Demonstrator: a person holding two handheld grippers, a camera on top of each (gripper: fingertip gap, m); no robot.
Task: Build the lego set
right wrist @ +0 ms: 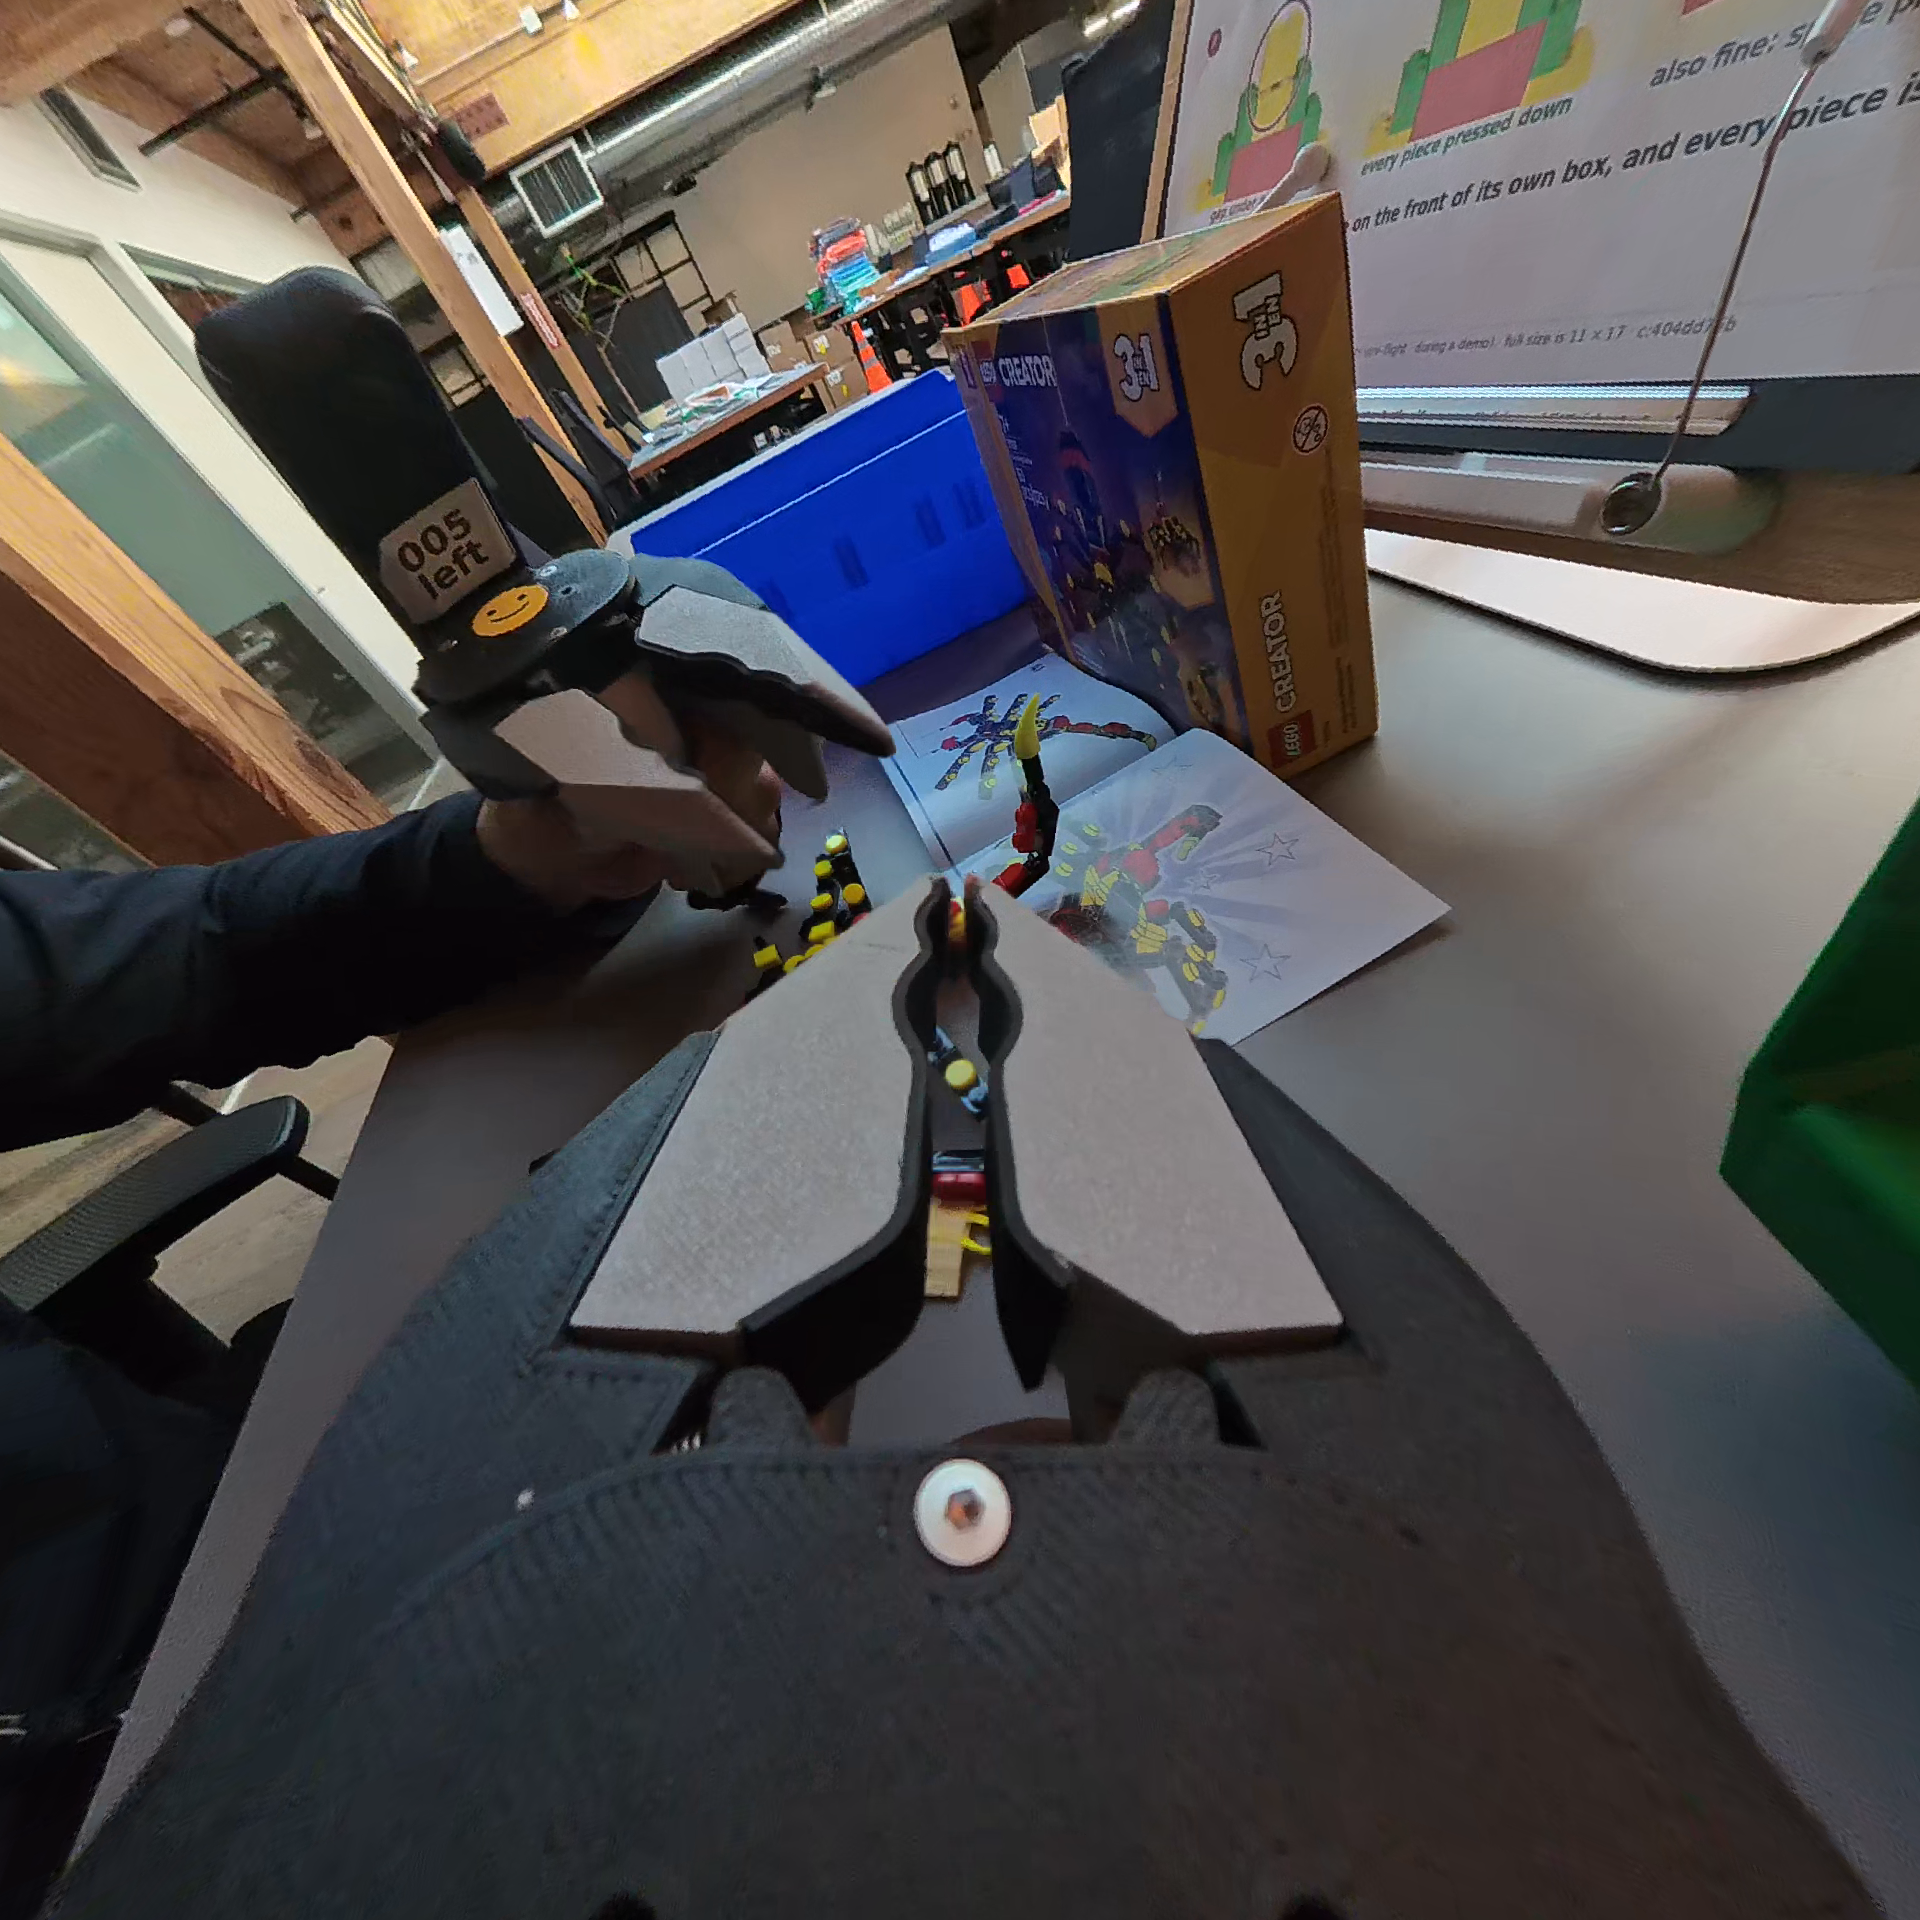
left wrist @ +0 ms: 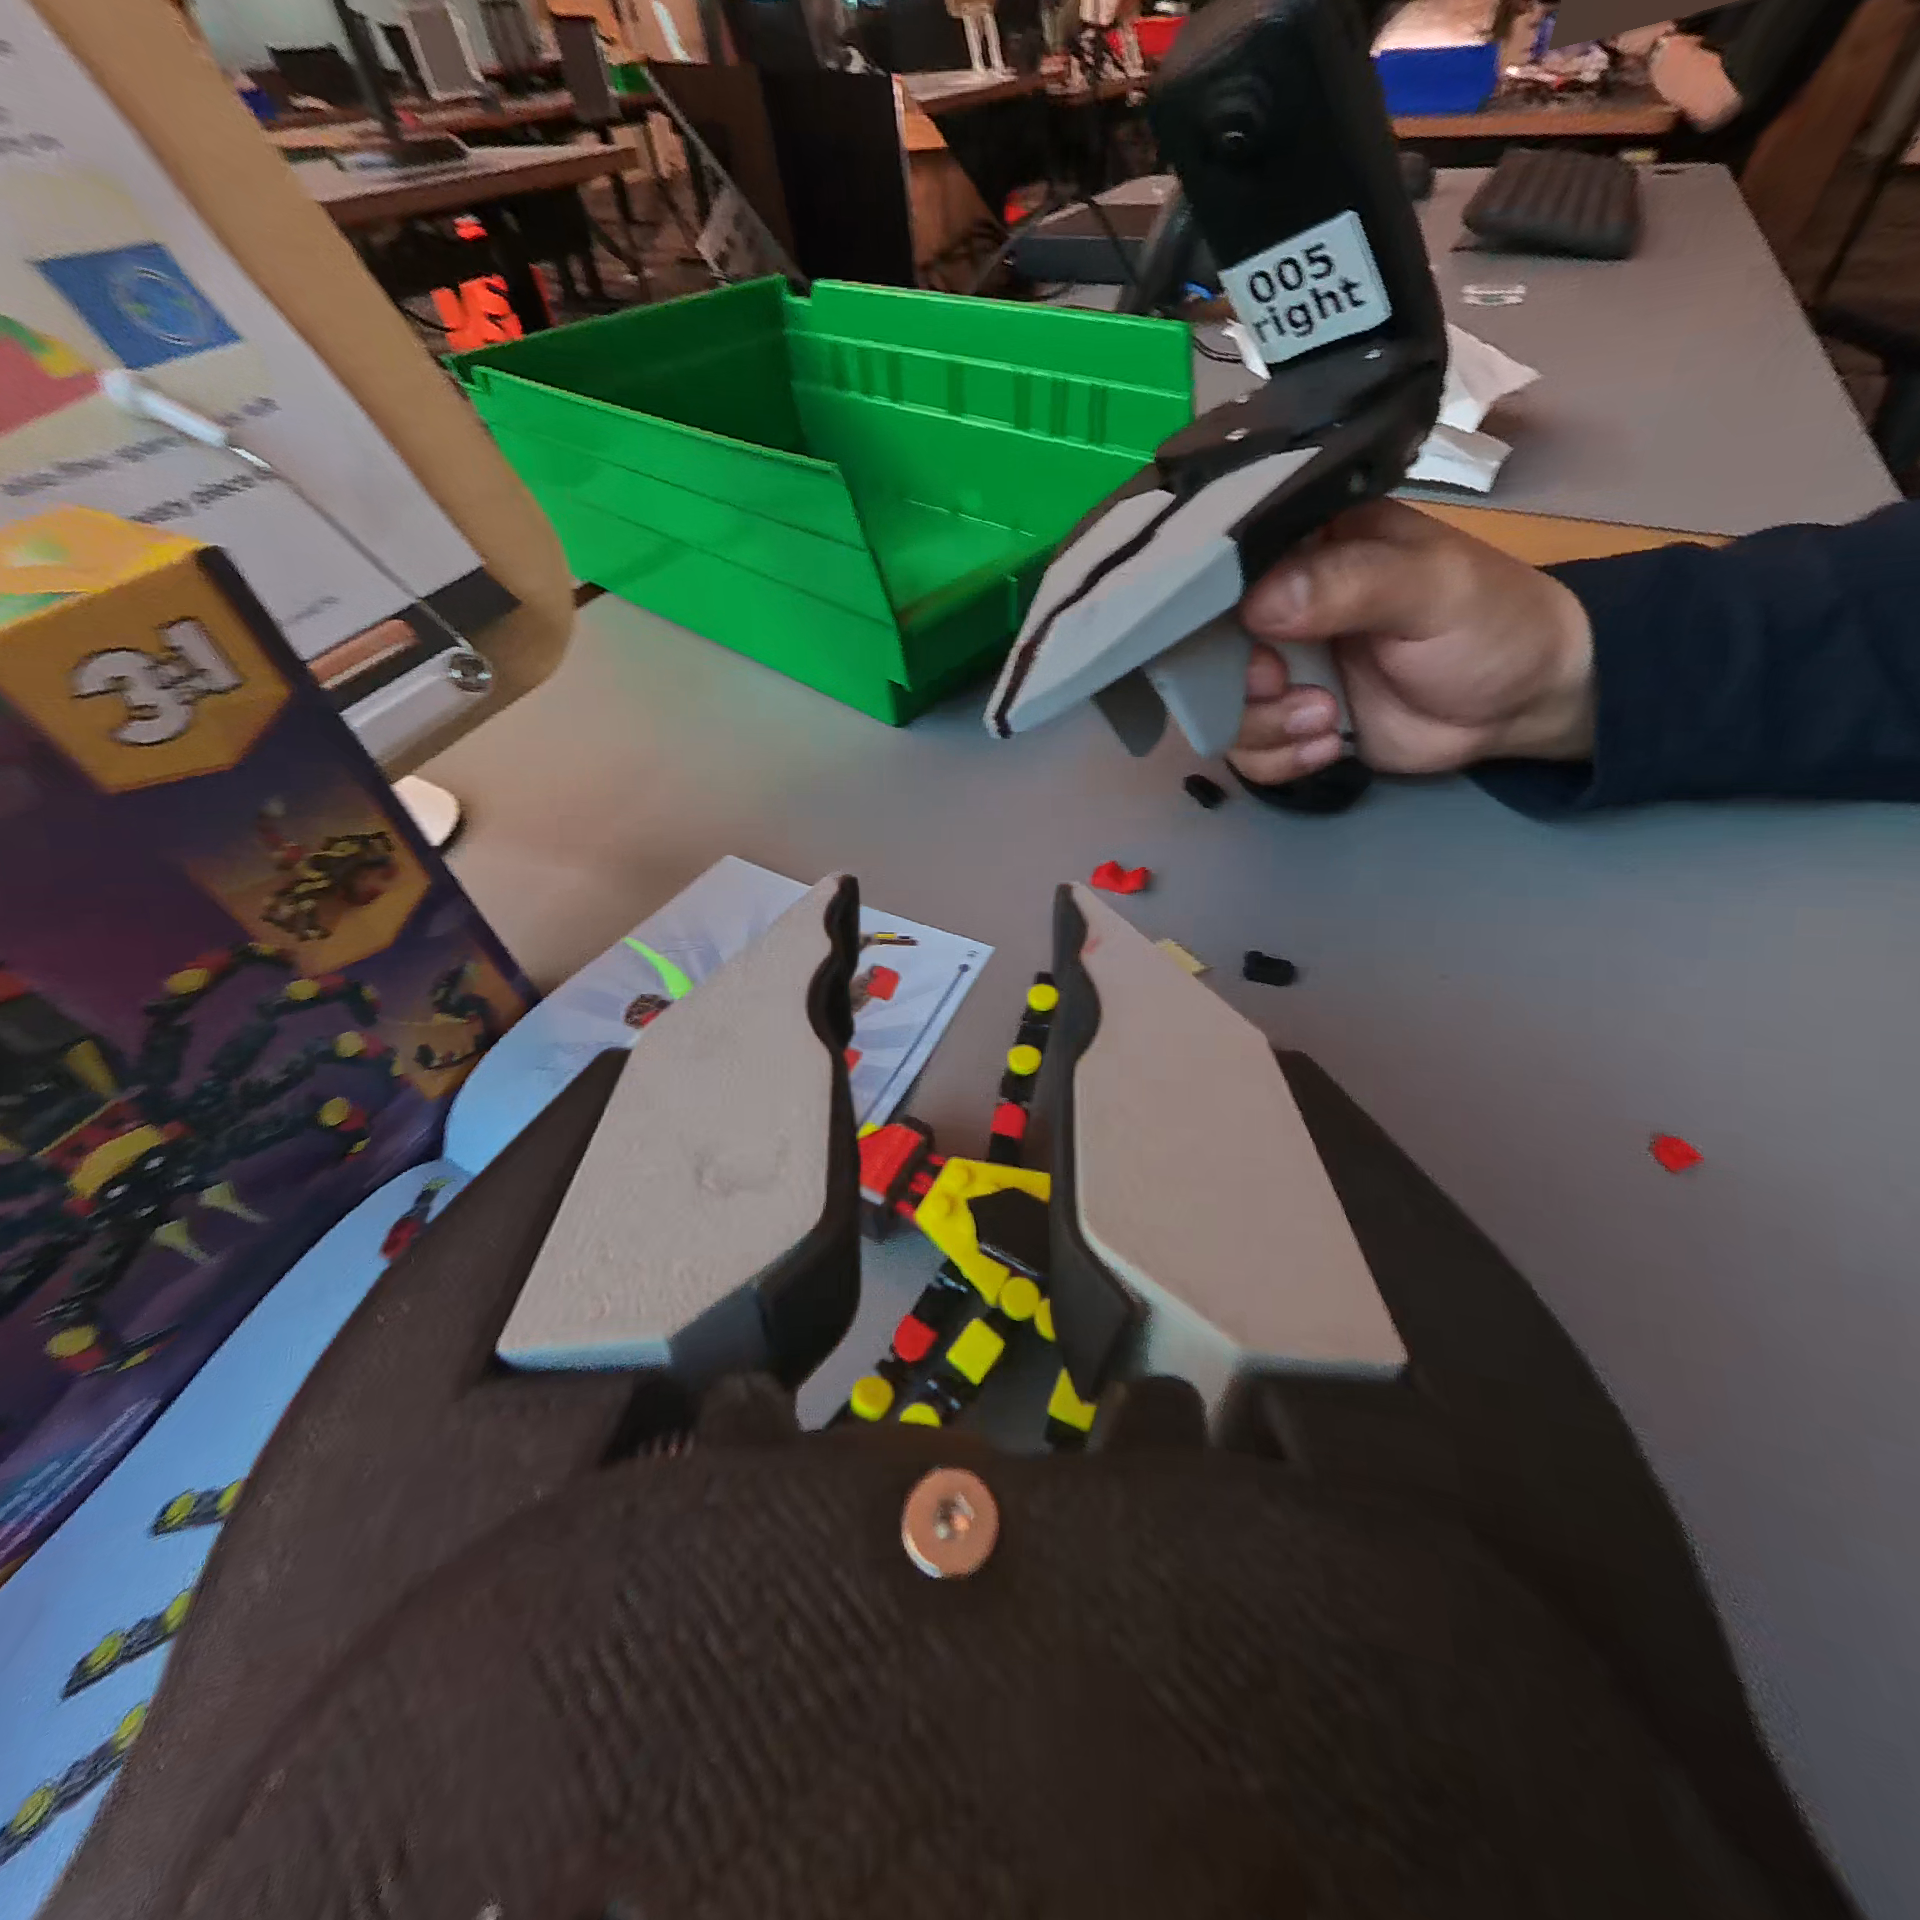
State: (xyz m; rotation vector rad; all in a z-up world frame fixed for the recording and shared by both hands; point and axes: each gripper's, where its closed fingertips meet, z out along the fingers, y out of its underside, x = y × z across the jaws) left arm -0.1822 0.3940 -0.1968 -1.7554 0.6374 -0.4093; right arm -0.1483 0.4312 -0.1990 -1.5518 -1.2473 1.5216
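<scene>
1. Farthest left in my left wrist view, the set's box (left wrist: 208, 1039) is standing upright on the grey table (left wrist: 1558, 1351), with the open instruction booklet (left wrist: 727, 977) lying just beside it.
2. My left gripper (left wrist: 956, 914) is hovering with its jaws parted by a clear gap and nothing between them.
3. Under that gap the lego model (left wrist: 987, 1226) is lying flat on the table. Its long axis is running away from me, a black limb dotted with yellow studs pointing toward the far tips, and a red part is sitting against the booklet edge.
4. I am counting two loose red pieces (left wrist: 1120, 876) (left wrist: 1675, 1153) and two small black pieces (left wrist: 1268, 968) (left wrist: 1203, 790) scattered to the right, all well apart.
5. Behind them one green bin (left wrist: 831, 499) is sitting open toward me.
6. My right gripper (right wrist: 958, 894) is showing its tips nearly closed. Something small, red and yellow, is showing at the tips, and I cannot tell whether they are gripping it.
</scene>
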